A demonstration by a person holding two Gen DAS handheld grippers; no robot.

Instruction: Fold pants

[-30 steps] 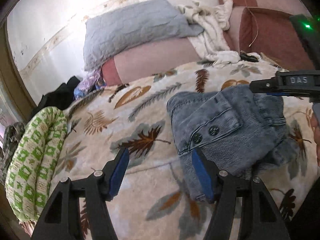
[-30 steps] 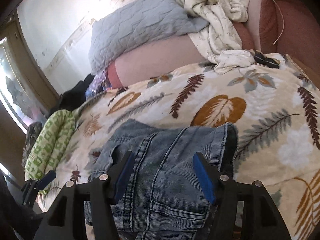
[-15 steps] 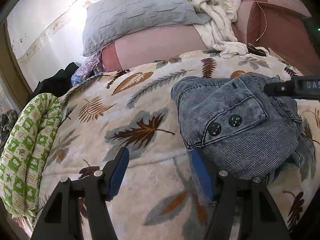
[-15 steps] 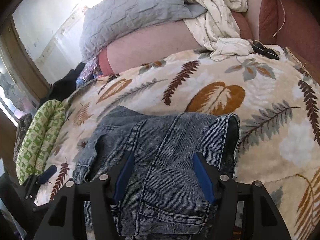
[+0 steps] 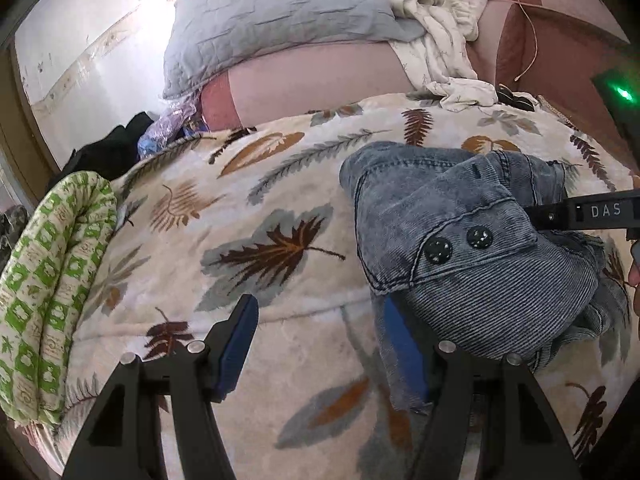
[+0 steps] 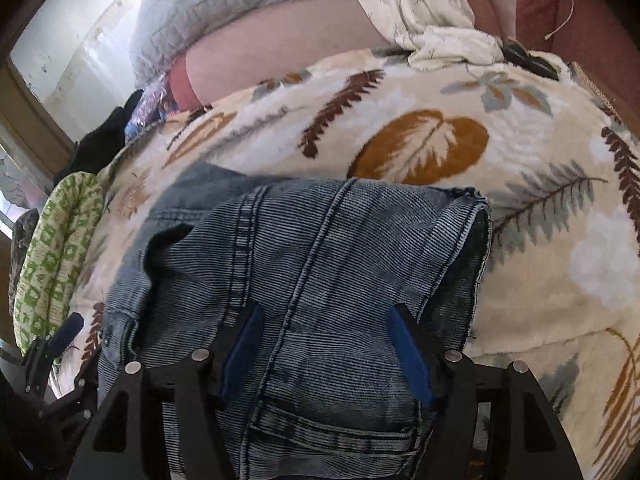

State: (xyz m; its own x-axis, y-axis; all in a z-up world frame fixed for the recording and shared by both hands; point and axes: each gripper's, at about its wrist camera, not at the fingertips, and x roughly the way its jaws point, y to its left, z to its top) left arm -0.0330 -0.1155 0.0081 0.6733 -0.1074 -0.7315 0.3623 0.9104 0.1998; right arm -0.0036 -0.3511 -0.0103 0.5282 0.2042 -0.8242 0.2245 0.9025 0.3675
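The blue denim pants [image 5: 472,248] lie in a folded bundle on the leaf-print blanket [image 5: 256,200], two dark buttons facing up. My left gripper [image 5: 320,340] stands open over bare blanket at the bundle's left edge, and the denim overlaps its right finger [image 5: 400,344]. A finger of the right gripper [image 5: 580,212] reaches in over the bundle from the right. In the right wrist view the pants [image 6: 320,240] fill the lower middle. My right gripper [image 6: 326,344] hovers low over them, its jaws opening, with denim lying between the blue pads.
A green-patterned rolled cloth [image 5: 52,280] lies along the bed's left edge. A grey pillow [image 5: 280,20], a pink bolster [image 5: 320,80] and crumpled white cloth [image 5: 440,48] sit at the head. The left gripper [image 6: 64,332] shows at the right wrist view's lower left.
Both grippers have sunk closer to the bed and tipped further down, so the pants look larger. The right gripper's jaws stand slightly wider apart than before.
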